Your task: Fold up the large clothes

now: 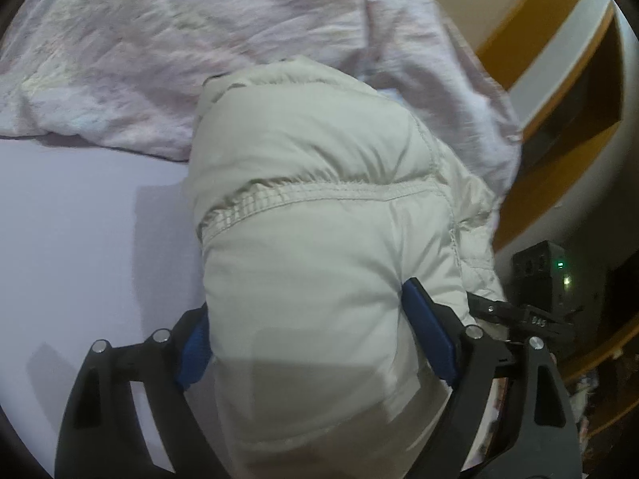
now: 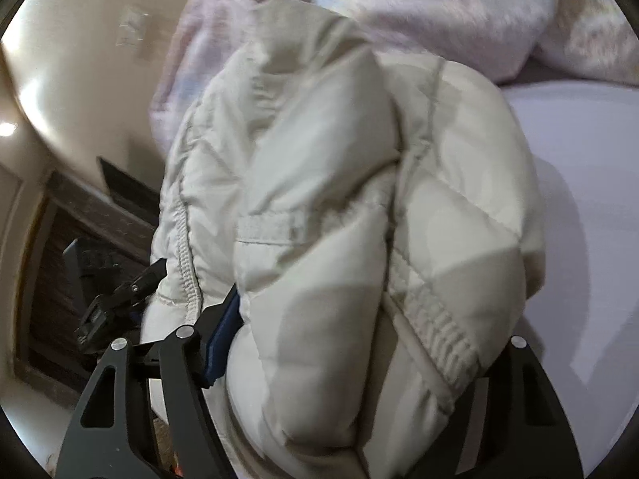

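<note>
Left wrist view: the left gripper point(image 1: 303, 343) was clenched on a bunched, puffy section of the cream quilted jacket point(image 1: 319, 183), its blue pads point(image 1: 429, 335) pressing into the padding from either side. The jacket rose from the jaws toward 12 o'clock, with an elastic-stitched seam crossing it mid-frame. A pale lavender bed sheet point(image 1: 80, 239) lay at 9 o'clock, and a crumpled pink floral blanket point(image 1: 159, 40) filled 10 to 1 o'clock; wooden furniture point(image 1: 579, 80) stood at 2 to 3 o'clock. Part of the other gripper showed at 4 o'clock, just beside the jacket. Right wrist view: the right gripper point(image 2: 351, 363) likewise grasped a thick bundle of the same jacket point(image 2: 339, 199); one blue pad point(image 2: 223, 335) was seen against the fabric at 8 o'clock, while the opposite pad was hidden under a ribbed cuff or hem. The sheet point(image 2: 579, 199) lay at 3 o'clock and the blanket point(image 2: 439, 8) at 12 to 1 o'clock. Progress, as judged: the garment was gathered and held in both grippers, close together, bunched rather than flat. No neat fold was visible; laying it out, squaring it and smoothing it appeared to remain.
</note>
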Available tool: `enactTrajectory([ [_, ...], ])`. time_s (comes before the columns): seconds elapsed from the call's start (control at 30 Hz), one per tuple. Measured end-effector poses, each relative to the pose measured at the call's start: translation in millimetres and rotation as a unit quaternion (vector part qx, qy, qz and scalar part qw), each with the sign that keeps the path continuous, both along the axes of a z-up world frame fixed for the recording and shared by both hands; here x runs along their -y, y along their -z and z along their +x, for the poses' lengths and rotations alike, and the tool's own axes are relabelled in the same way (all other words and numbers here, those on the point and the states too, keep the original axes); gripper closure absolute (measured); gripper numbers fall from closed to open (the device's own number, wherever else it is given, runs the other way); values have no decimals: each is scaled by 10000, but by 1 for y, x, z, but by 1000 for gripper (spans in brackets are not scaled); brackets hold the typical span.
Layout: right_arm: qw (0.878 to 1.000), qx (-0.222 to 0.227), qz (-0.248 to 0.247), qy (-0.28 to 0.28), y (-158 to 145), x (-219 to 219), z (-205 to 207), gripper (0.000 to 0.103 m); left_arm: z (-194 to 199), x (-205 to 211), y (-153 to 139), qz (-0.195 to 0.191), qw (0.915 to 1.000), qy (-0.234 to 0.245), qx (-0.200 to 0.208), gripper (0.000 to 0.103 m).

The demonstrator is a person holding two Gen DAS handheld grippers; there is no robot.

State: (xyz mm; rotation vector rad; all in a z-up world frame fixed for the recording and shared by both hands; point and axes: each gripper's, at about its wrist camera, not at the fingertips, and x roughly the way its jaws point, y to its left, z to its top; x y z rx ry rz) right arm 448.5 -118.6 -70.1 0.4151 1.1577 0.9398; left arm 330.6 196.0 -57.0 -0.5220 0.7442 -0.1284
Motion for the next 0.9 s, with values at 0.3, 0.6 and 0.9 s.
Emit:
enactTrajectory([
  [0.3,9959,269,-681,525,-4,10,-2,6,0,12,-1,710,9971,-215,138,13],
  [0.6,9531,2110,-1613,1449,-87,22,-33,26,-17,36,-40,2039,9748,-807,419,14],
  [0.9,9088,3410,-2114,1147,-85,-48,-46,57,1,63,-46,2536,9626,-851,439,10],
])
